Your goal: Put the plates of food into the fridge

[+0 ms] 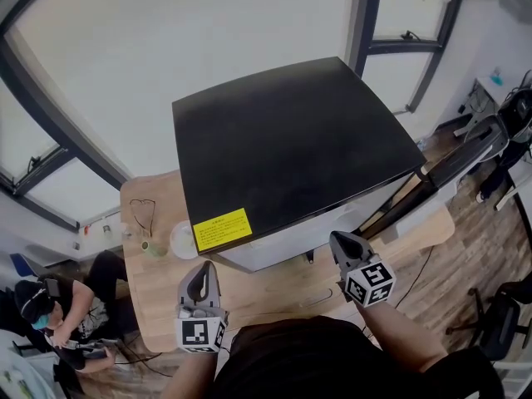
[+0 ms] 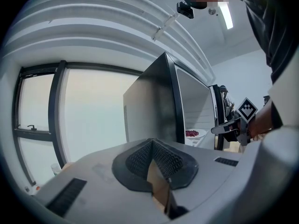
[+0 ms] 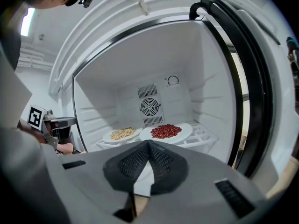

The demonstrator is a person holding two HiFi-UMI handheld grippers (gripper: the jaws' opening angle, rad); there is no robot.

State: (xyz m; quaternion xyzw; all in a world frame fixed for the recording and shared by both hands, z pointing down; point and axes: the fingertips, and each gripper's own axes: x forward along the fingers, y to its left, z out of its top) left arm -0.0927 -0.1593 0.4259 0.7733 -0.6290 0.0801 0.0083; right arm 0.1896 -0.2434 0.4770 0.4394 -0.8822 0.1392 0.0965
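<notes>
Resting inside the open fridge: both plates

The black-topped fridge [image 1: 291,156] is set on a wooden table [image 1: 158,306]. On its white shelf a plate of red food [image 3: 166,131] is seen just beside a plate of pale food [image 3: 122,134]. The left gripper [image 1: 204,268] and right gripper [image 1: 341,239] are held in front, jaws together, nothing between.

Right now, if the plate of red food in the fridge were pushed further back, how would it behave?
The plate looks rigid and smooth, so it would probably slide on the ribbed shelf without flexing. The loose red food is heaped on it, so a jolt could scatter some.
</notes>
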